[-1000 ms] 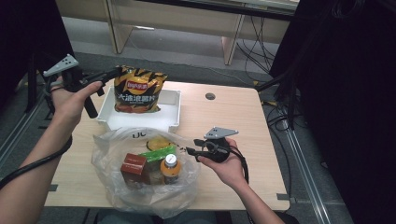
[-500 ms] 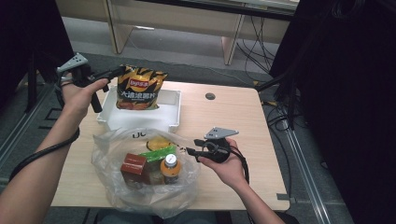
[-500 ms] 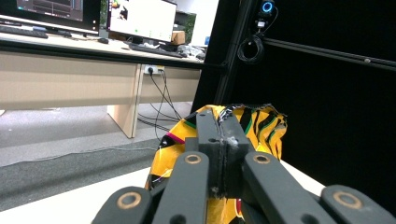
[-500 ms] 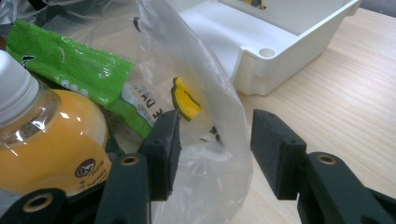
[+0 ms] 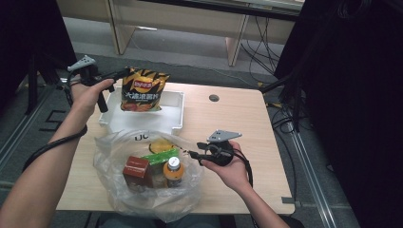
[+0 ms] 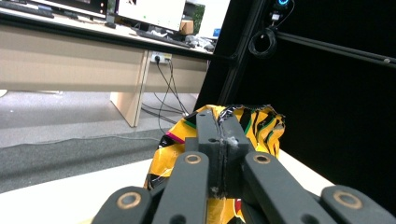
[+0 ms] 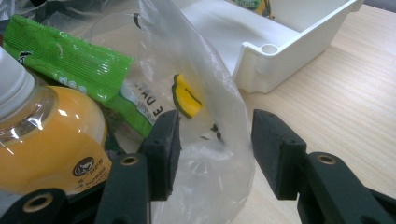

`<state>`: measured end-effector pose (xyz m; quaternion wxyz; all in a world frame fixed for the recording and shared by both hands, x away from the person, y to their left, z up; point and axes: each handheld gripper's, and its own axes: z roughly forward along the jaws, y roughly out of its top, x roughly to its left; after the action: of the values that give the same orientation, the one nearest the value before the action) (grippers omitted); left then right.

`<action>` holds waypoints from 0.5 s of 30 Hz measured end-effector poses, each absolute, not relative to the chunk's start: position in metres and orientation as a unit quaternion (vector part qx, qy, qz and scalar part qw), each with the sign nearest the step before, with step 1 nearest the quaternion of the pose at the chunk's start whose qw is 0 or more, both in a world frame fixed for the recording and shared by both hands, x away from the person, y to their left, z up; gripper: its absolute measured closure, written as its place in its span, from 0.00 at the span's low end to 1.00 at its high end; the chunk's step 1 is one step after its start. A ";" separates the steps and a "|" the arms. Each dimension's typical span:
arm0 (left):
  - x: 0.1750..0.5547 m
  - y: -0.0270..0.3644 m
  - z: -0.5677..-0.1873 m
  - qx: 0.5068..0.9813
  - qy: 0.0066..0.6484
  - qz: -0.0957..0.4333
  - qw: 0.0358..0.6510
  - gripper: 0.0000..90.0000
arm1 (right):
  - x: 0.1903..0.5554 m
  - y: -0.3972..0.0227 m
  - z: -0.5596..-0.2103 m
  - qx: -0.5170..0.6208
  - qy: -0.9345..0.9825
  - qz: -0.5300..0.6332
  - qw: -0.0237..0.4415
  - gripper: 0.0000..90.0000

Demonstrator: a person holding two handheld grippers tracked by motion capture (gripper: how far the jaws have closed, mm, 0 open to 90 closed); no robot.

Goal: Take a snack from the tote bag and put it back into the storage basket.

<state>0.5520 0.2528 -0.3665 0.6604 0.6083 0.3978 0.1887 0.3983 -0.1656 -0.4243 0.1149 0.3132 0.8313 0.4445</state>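
The left gripper (image 5: 124, 72), jaws clamped on the top edge of the chip bag (image 5: 142, 90), has carried it rightward and lower than a second ago, over the white tray (image 5: 178, 111). The right gripper (image 5: 194, 154) has not moved; its jaws stand apart around a fold of the clear plastic bag (image 5: 110, 156), seemingly without pinching it.

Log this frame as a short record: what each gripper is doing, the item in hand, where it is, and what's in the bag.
left gripper: shut on chip bag
chip bag: hanging over white bin
right gripper: jaws open around plastic bag edge
bag contents: juice bottle, green packet, red-brown box
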 end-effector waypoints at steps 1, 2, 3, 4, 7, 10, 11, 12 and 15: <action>0.554 0.253 -0.369 0.610 0.398 0.188 0.659 0.99 | 0.398 -0.166 -0.424 0.313 0.832 0.444 0.115 0.59; 0.556 0.252 -0.371 0.612 0.397 0.187 0.657 0.99 | 0.397 -0.165 -0.425 0.317 0.831 0.444 0.111 0.59; 0.558 0.251 -0.374 0.615 0.399 0.183 0.655 0.99 | 0.399 -0.166 -0.425 0.311 0.832 0.444 0.117 0.59; 0.560 0.250 -0.376 0.615 0.402 0.181 0.653 0.99 | 0.399 -0.166 -0.425 0.311 0.832 0.444 0.116 0.59; 0.563 0.249 -0.381 0.617 0.405 0.177 0.651 0.99 | 0.399 -0.166 -0.425 0.310 0.832 0.445 0.116 0.59; 0.567 0.247 -0.387 0.622 0.410 0.173 0.645 0.99 | 0.399 -0.166 -0.425 0.308 0.832 0.446 0.117 0.59; 0.569 0.247 -0.389 0.618 0.414 0.170 0.646 0.99 | 0.400 -0.166 -0.425 0.308 0.832 0.446 0.115 0.59; 0.570 0.247 -0.390 0.617 0.415 0.169 0.648 0.99 | 0.400 -0.167 -0.425 0.308 0.832 0.446 0.116 0.59; 0.573 0.246 -0.390 0.618 0.415 0.170 0.646 0.99 | 0.399 -0.167 -0.425 0.315 0.831 0.445 0.113 0.59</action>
<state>0.5731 0.2460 -0.3904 0.6455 0.6181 0.4152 0.1699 0.3990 -0.1667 -0.4254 0.1130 0.3153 0.8307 0.4447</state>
